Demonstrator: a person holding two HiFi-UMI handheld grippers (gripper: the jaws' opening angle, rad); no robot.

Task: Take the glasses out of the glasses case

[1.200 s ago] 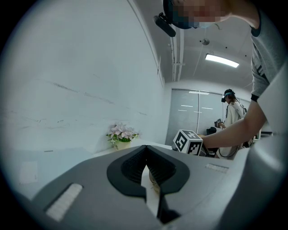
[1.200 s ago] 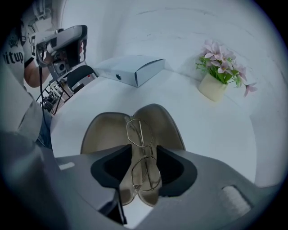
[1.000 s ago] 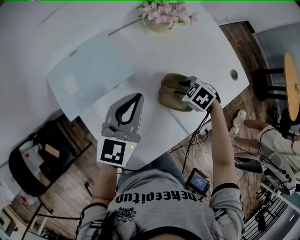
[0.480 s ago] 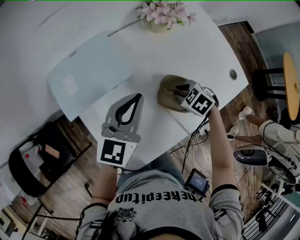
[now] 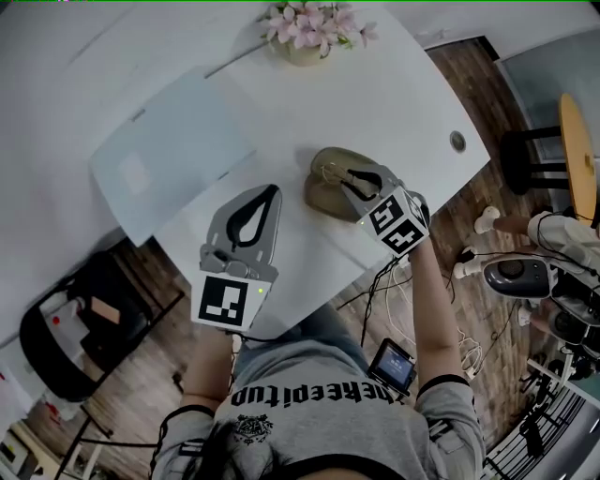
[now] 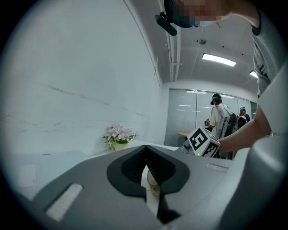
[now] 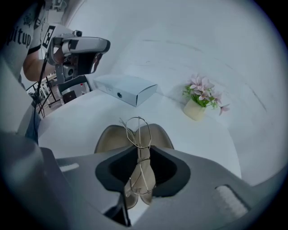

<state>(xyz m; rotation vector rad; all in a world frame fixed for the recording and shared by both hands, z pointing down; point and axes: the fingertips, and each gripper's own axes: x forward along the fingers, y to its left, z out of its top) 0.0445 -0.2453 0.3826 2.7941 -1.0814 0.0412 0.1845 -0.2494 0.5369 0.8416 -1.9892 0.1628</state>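
The glasses (image 7: 142, 167) are pinched between the jaws of the right hand-held gripper (image 5: 352, 178), which have just been closing on them, right over the open case (image 7: 108, 137) (whether quite clear of it I cannot tell). The grasp looks done; carrying them off over the counter (image 5: 375, 103) seems left. The left hand-held gripper (image 5: 265, 192) rests clenched and empty, apart.

Pink flowers (image 5: 314, 23), pale box (image 5: 173, 150), white table (image 5: 398, 98)

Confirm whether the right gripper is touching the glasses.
Touching. The right gripper view shows the right gripper, whose jaws have just been closing, pinching the glasses by their wire frame above the case.
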